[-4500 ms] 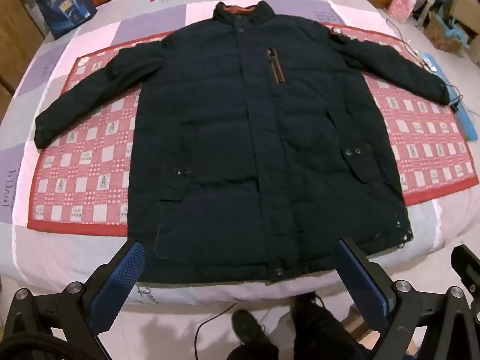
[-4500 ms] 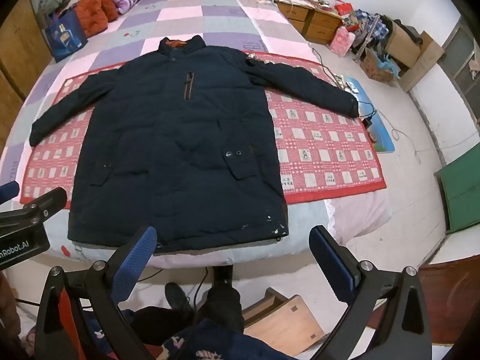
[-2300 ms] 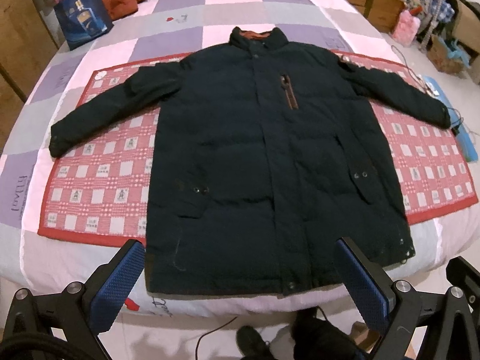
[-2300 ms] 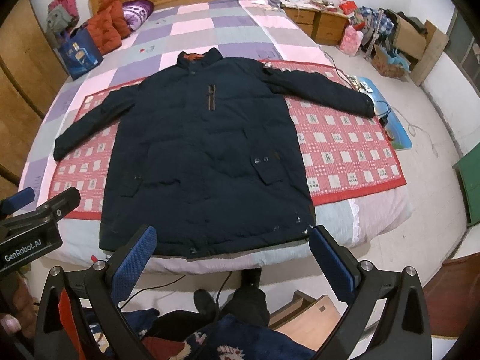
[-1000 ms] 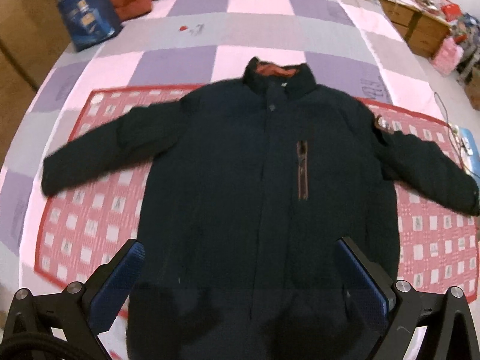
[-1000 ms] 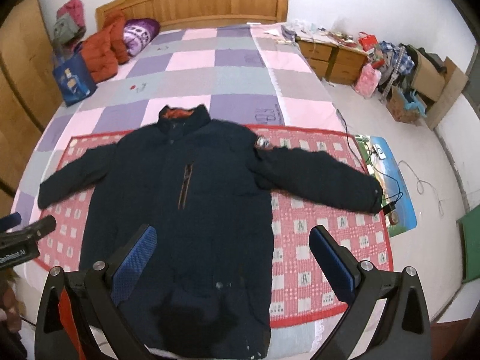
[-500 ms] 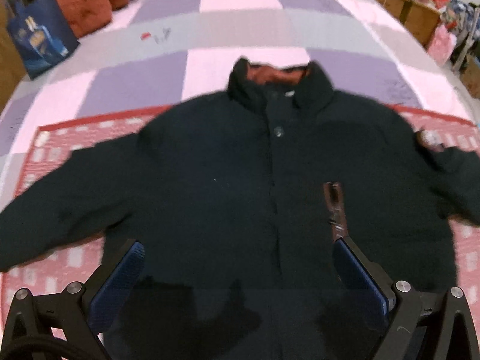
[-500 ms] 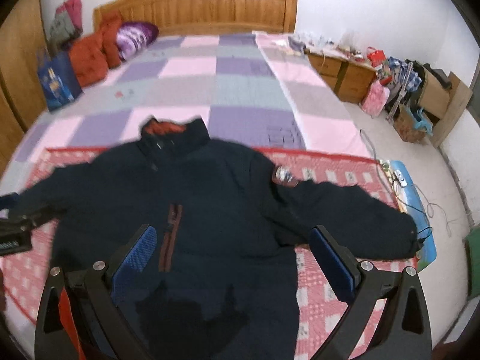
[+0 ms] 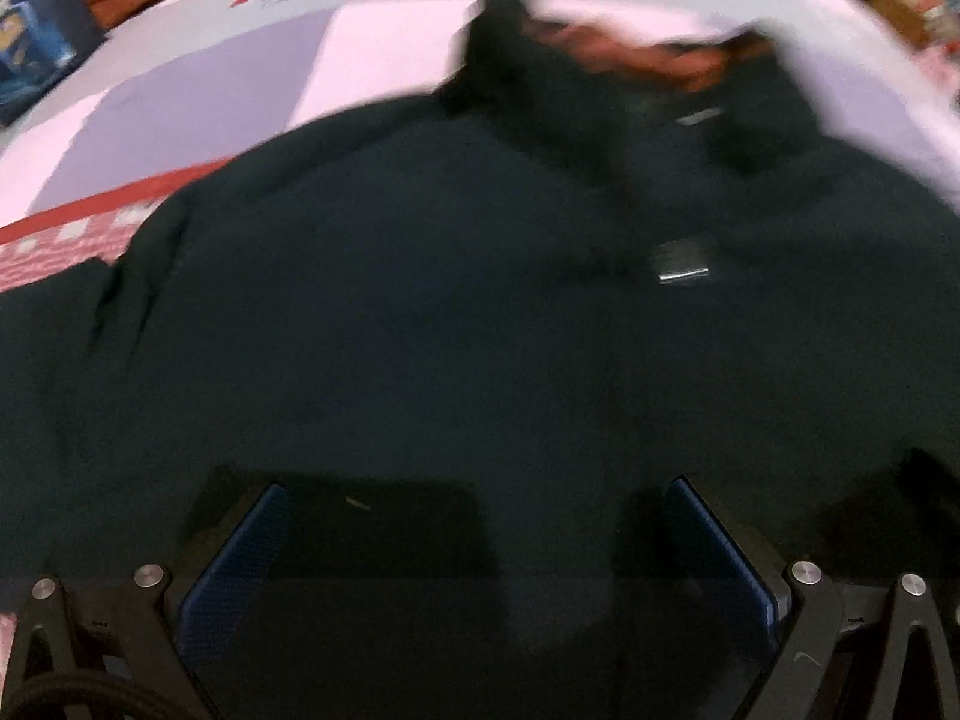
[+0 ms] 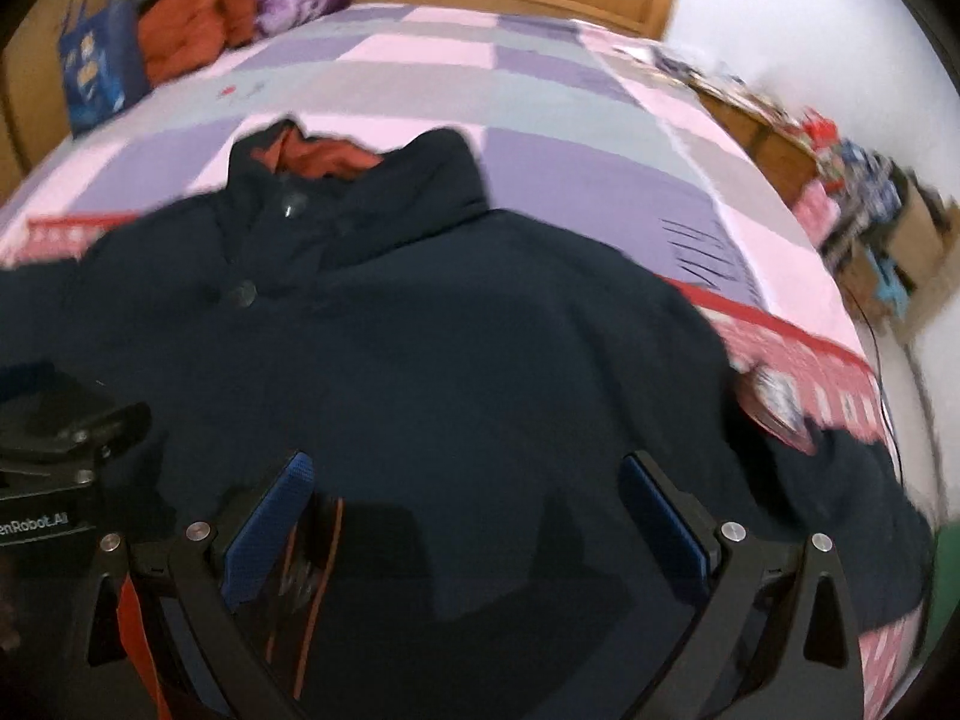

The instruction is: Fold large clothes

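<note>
Jacket (image 10: 456,324) flat, face up, on bed (image 10: 540,114) over red checked mat (image 10: 798,354). Since a second ago both cameras closed in from hem to chest and collar; fold not begun, likely shoulder grab next. Left hand-held gripper (image 9: 474,540), right hand-held gripper (image 10: 462,516): jaws wide apart, empty. Dark padded shell, matte; orange collar lining (image 10: 324,159); round snaps.

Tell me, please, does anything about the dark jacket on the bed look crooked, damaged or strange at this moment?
Nothing stands out. The dark jacket lies front up on the bed, collar toward the headboard, buttoned, with no tear or spill visible. Both the left gripper and right gripper are open above it. Motion blur hides fine detail.
</note>
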`<action>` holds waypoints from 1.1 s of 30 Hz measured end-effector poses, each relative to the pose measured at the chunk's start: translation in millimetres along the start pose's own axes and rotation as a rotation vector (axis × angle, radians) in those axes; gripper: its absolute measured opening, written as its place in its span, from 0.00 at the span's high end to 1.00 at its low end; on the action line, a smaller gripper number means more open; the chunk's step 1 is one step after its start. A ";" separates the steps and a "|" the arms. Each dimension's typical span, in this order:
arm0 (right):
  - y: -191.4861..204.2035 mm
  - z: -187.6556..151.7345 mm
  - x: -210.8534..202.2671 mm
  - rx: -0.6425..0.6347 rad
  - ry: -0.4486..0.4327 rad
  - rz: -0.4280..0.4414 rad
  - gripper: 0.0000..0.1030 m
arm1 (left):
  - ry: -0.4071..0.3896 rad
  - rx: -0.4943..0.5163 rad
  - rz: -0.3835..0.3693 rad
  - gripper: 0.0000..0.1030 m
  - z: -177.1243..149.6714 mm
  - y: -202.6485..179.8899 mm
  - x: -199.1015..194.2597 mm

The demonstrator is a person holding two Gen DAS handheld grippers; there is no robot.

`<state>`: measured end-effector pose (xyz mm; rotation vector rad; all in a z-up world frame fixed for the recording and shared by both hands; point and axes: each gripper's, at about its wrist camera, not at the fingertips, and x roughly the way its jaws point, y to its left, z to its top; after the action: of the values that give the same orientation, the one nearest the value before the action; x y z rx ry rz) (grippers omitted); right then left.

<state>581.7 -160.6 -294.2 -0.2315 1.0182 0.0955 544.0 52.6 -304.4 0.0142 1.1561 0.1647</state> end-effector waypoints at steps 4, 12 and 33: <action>-44.7 -16.7 41.7 0.027 0.033 -0.026 0.01 | -0.099 -0.039 -0.019 0.00 -2.8 58.7 18.1; -126.3 -41.6 48.4 0.087 -0.011 -0.139 0.01 | -0.116 -0.093 0.043 0.00 -5.6 90.0 12.2; -129.0 -186.1 -80.4 0.242 0.003 -0.083 0.01 | -0.080 -0.024 -0.082 0.00 -186.1 74.9 -107.1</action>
<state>408.9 -327.5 -300.4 -0.0533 1.0123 -0.1031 323.1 98.2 -275.0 -0.0470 1.0730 0.1048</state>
